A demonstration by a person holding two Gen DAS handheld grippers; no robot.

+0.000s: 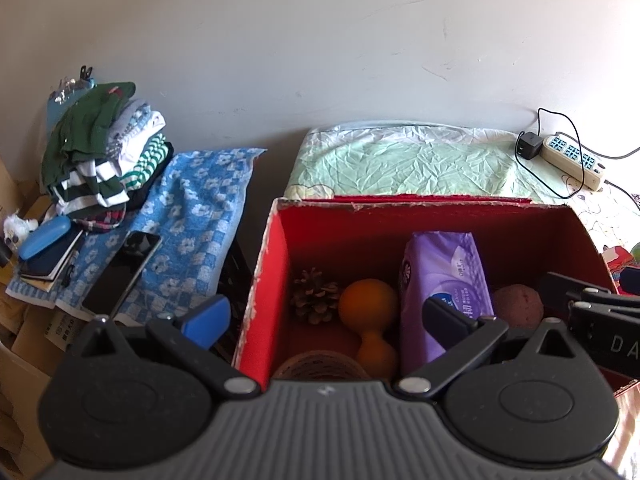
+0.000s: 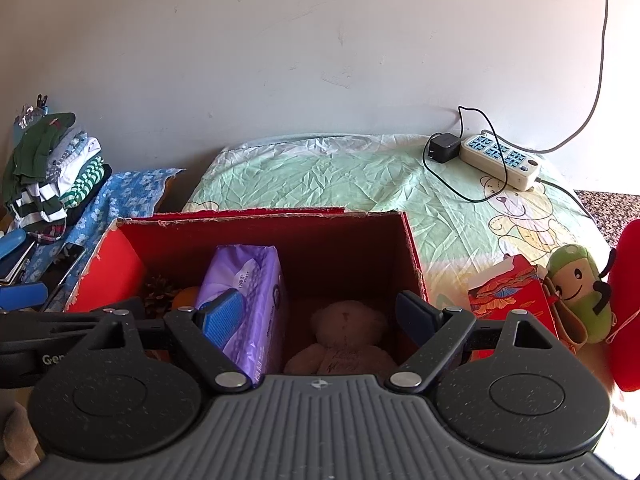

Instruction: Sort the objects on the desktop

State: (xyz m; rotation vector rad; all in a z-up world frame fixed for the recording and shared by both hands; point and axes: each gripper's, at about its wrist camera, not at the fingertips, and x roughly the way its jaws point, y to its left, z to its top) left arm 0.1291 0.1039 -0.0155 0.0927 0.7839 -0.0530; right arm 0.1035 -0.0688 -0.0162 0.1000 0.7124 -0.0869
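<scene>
Left wrist view puts us above one red cardboard box (image 1: 276, 264), and we place everything else by it. Inside the box we count one pine cone (image 1: 314, 294) in the left corner, one orange dumbbell-shaped toy (image 1: 370, 320) just right of it, one purple tissue pack (image 1: 442, 280) standing on end near the middle, and one brownish round shape (image 1: 518, 304) at the right, which the right wrist view shows to be one teddy bear (image 2: 342, 340) lying on the box floor. One woven brown rim (image 1: 320, 364) sits at the near edge of the box; we cannot tell what it is. Left of the box lies one blue flowered towel (image 1: 192, 216) carrying one dark phone (image 1: 124, 270), one blue case (image 1: 44, 236) and one pile of folded clothes (image 1: 100, 152). Behind the box spreads one green sheet (image 2: 340, 172) with one power strip (image 2: 500, 160) and one black charger (image 2: 442, 146) plugged into it. Right of the box we see one red patterned packet (image 2: 510, 296) and one green plush toy (image 2: 580, 292), touching each other. Our left gripper (image 1: 326, 316) hangs over the box with its two fingers spread wide and nothing between them; our right gripper (image 2: 320, 316) is likewise released and empty, over the bear
</scene>
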